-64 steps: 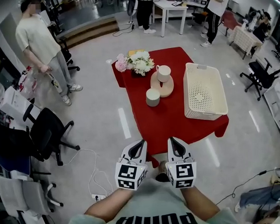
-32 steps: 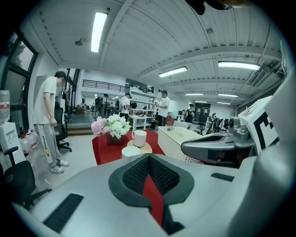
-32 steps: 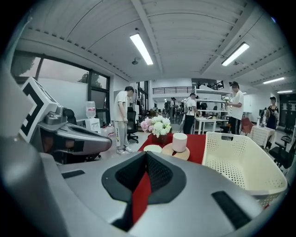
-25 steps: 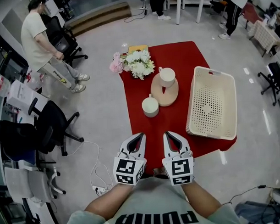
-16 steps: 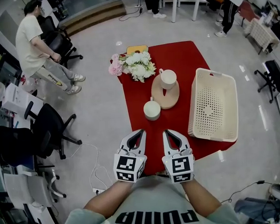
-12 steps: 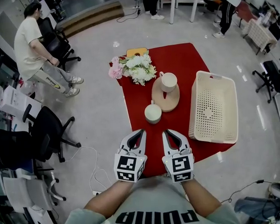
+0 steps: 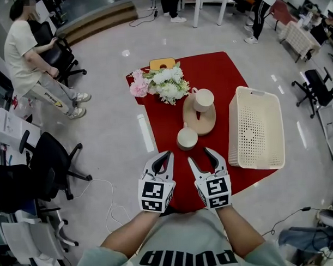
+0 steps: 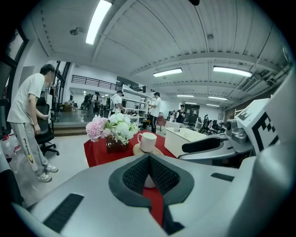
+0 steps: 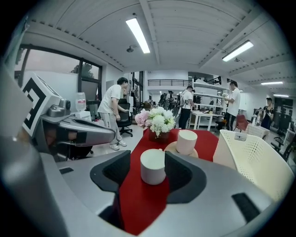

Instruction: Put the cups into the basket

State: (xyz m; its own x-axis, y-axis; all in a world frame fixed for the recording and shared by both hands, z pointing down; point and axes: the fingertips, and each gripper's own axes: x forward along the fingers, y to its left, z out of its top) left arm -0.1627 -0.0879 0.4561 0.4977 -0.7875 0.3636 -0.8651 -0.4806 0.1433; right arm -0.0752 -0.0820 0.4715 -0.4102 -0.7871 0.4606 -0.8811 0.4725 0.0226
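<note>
With your right gripper (image 7: 200, 155) jaws just opened on nothing and your left gripper (image 7: 167, 157) closed, take the smooth, breakable near cup (image 7: 187, 139) gently around its wall.

Bright, even light falls from ceiling tube lights (image 8: 98, 21), shadows soft; the glossy floor (image 7: 109, 121) carries glare streaks (pale ones); both gripper views bend toward dark corners.

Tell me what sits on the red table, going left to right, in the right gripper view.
Nearer cup → farther cup → basket. The flowers stand behind, in line with the nearer cup, so they have no clear place in the order.
</note>
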